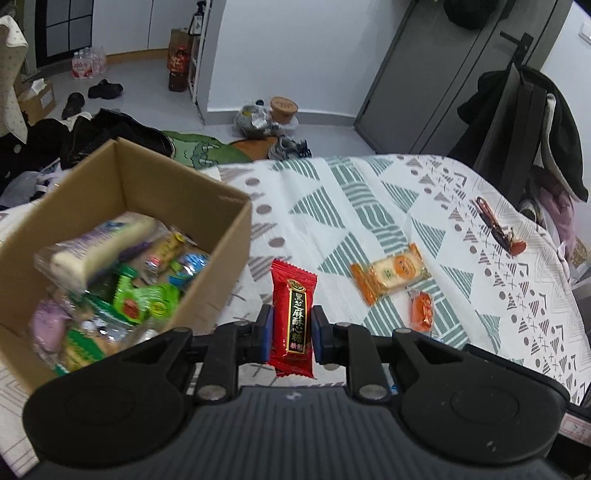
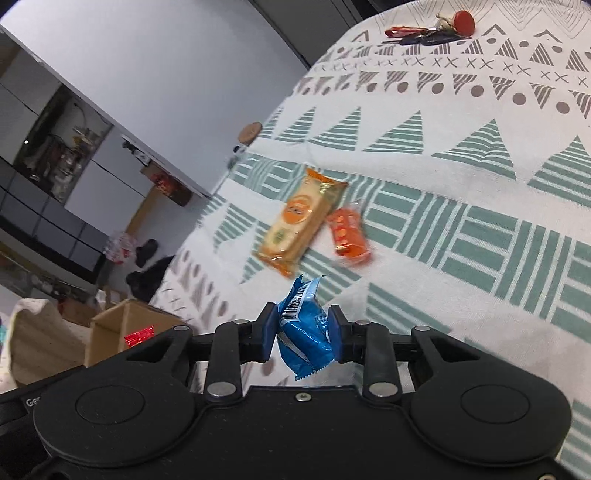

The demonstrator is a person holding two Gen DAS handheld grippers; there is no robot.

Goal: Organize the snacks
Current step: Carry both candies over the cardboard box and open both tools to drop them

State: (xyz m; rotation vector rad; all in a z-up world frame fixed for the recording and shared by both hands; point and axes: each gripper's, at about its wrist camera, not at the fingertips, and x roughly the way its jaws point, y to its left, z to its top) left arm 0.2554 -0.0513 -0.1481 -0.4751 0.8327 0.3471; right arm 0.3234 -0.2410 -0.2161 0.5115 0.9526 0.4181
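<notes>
2 snacks held: left gripper [image 1: 292,328] clamped on red candy wrapper [image 1: 293,320], right gripper [image 2: 303,334] clamped on blue foil packet [image 2: 305,336], beside brown cardboard box [image 1: 192,206].

keys [image 2: 428,34], patterned tablecloth [image 1: 369,206], shoes [image 1: 105,89]

"黑芝麻酥心糖" on red candy wrapper [image 1: 293,317]

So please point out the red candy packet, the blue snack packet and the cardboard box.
red candy packet [image 1: 293,317], left wrist view, black label.
blue snack packet [image 2: 304,332], right wrist view, wrapper middle.
cardboard box [image 1: 218,273], left wrist view, right outer wall.
</notes>
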